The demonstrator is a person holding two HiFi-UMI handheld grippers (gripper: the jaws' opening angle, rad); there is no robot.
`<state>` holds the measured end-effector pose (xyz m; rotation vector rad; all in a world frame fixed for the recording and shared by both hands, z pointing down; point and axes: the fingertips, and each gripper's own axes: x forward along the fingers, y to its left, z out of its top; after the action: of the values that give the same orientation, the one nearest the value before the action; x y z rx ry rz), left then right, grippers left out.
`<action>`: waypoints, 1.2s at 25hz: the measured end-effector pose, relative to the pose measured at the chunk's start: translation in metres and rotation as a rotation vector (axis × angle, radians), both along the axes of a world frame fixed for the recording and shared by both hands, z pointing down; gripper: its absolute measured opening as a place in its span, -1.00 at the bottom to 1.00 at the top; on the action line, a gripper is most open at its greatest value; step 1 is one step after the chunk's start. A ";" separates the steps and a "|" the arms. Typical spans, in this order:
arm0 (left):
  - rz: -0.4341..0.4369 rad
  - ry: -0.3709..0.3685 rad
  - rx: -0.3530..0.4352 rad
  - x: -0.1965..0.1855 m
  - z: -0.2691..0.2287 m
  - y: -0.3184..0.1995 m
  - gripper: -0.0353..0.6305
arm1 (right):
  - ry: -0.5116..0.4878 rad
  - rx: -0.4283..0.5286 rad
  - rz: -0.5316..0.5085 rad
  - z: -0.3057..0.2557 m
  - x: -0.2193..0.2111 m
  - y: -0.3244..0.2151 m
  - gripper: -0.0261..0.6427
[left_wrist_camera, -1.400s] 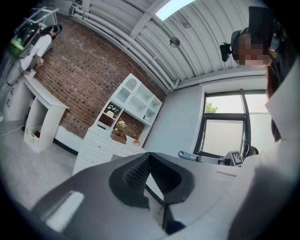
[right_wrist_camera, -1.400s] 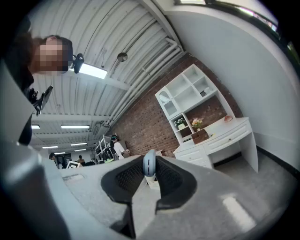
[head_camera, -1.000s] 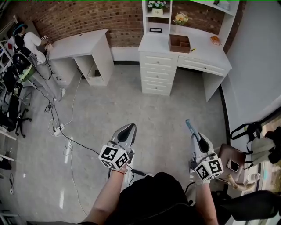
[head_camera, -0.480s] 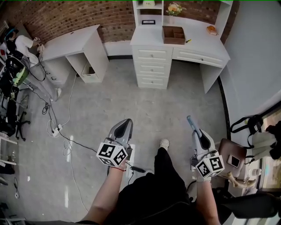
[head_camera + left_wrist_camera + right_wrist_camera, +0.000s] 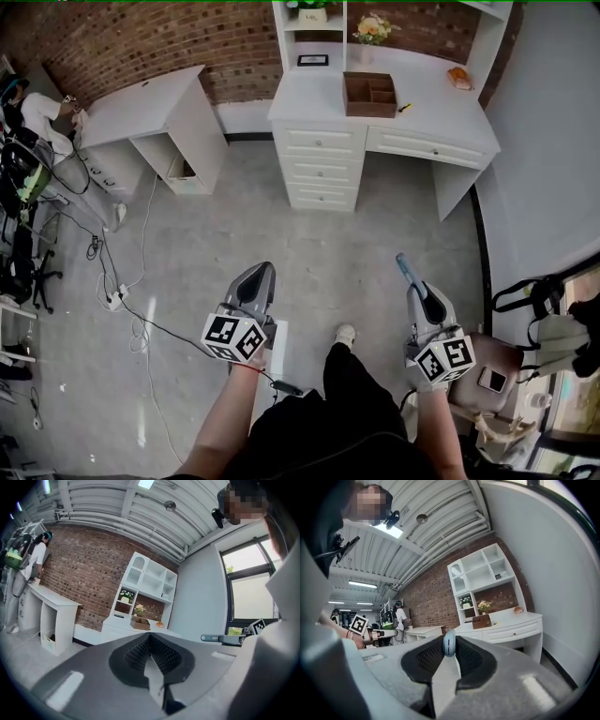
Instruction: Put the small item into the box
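My right gripper [image 5: 403, 267] is shut on a small light-blue item [image 5: 449, 642], which sticks out past the jaw tips [image 5: 401, 265]. My left gripper [image 5: 259, 274] is shut with nothing in it; its jaws meet in the left gripper view [image 5: 150, 637]. Both grippers hang over the grey floor, far from the desk. A brown wooden box [image 5: 369, 94] with open compartments stands on the white desk [image 5: 319, 98] at the far side of the room. It also shows small in the right gripper view [image 5: 481, 621] and in the left gripper view [image 5: 140, 623].
A second white desk [image 5: 141, 103] stands at the left against the brick wall, with a person [image 5: 42, 108] beside it. Cables [image 5: 131, 300] trail over the floor at the left. A stool with a phone [image 5: 492, 375] and bags [image 5: 553, 319] are at the right.
The view has moved toward the desk: the box and desk sit a little lower and larger in the head view. Both grippers keep their hold and their places relative to the body.
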<state>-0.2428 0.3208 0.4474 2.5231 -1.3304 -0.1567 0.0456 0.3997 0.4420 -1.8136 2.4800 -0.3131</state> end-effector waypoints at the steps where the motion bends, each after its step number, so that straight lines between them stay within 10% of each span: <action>1: -0.003 0.002 -0.001 0.004 -0.001 -0.012 -0.88 | -0.001 -0.001 0.001 -0.001 0.005 -0.012 -0.72; 30: -0.057 0.017 -0.031 0.077 0.002 -0.172 -0.88 | -0.044 -0.032 -0.031 0.012 0.076 -0.182 -0.72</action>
<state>-0.1657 0.1492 0.4491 2.4548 -1.3878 -0.1675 0.1219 0.2179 0.4543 -1.7609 2.4901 -0.3918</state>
